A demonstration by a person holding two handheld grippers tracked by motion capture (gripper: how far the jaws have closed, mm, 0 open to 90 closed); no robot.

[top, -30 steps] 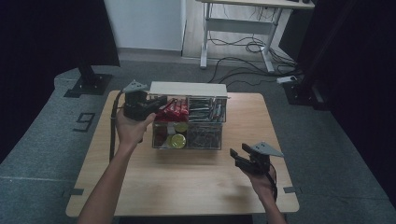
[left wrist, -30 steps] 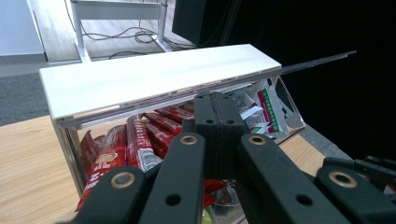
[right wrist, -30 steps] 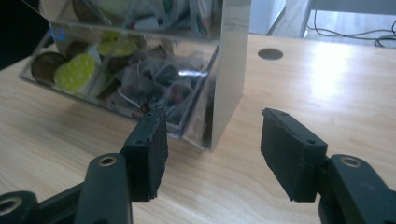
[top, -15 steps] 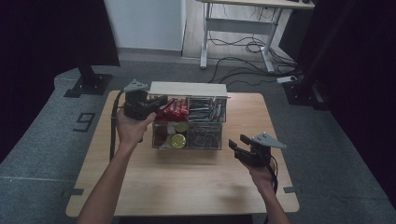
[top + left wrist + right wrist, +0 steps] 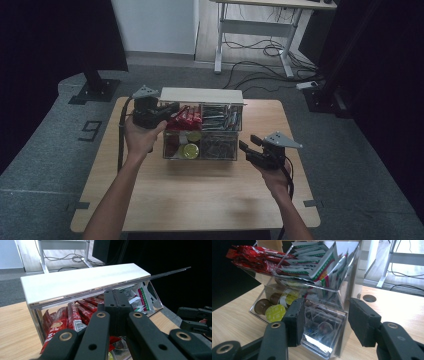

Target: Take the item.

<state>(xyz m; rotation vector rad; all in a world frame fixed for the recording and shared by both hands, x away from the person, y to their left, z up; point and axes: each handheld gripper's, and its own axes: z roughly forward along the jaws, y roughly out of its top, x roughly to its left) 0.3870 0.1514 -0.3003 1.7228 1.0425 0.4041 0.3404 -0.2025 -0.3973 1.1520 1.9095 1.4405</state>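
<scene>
A clear acrylic organiser box (image 5: 202,135) stands mid-table with its white lid (image 5: 200,95) raised at the back. It holds red packets (image 5: 185,117), green-and-white sachets (image 5: 317,267) and yellow-lidded capsules (image 5: 275,312). My left gripper (image 5: 167,111) is at the box's upper left corner, shut. Its joined tips (image 5: 116,302) are just below the lid's front edge (image 5: 82,281); contact cannot be told. My right gripper (image 5: 247,147) hangs by the box's right side, open. Its jaws have just been closing. Its pads (image 5: 295,320) frame the box's lower corner (image 5: 324,337) without touching it.
The wooden table (image 5: 200,200) has bare room in front of the box and a round hole (image 5: 369,298) near the right rear. A white desk frame with cables (image 5: 260,45) stands on the floor behind. A black stand base (image 5: 92,90) sits at the far left.
The right gripper has risen and come closer to the box's right side, its jaws a little narrower. The left gripper and the lid have not moved.
</scene>
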